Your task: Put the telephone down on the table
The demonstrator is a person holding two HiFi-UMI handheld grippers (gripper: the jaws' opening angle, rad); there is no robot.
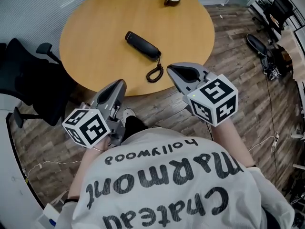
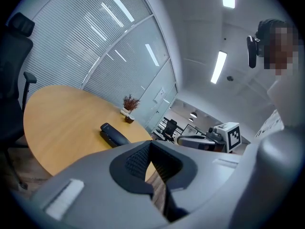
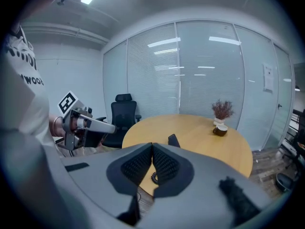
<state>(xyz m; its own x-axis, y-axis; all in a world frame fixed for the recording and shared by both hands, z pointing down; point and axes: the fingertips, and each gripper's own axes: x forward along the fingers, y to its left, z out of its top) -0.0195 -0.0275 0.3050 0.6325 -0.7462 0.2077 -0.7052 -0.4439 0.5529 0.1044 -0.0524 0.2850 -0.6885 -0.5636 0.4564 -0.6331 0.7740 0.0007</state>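
The phone (image 1: 142, 45) lies flat on the worktop (image 1: 95, 32), ahead of the 2 claws. Its long axis slants far-left to near-right, with the cord (image 1: 155, 73) end toward the nearer right claw (image 1: 171, 68). That claw and the left claw (image 1: 121, 84) are closed and empty.

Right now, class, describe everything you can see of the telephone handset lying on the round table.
The telephone handset is a long, slim black bar with rounded ends, seemingly of matte plastic. It lies flat near the middle of the round wooden table, set diagonally in the head view. A black coiled cord leaves the end nearer the person and curls towards the table's near edge. Only the table touches the handset.
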